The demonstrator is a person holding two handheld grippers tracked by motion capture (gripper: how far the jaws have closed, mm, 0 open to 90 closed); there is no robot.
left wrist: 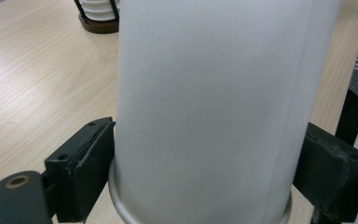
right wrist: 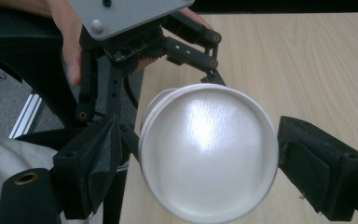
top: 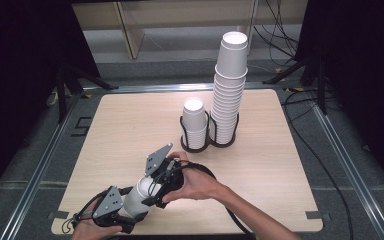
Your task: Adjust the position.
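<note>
White paper cups [top: 139,196], nested and lying sideways low over the bench [top: 130,125] well in front of the wire holder [top: 207,131], are pinched by the left tool [left wrist: 200,163] while the right tool [right wrist: 191,158] straddles their base end spread, so a hard squeeze could crush them.

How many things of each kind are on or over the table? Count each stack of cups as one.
Cup stacks in the holder: 2 (short, tall)
Held cup stack: 1
Holder: 1
Grippers: 2 (left, right)
Total: 6
</note>
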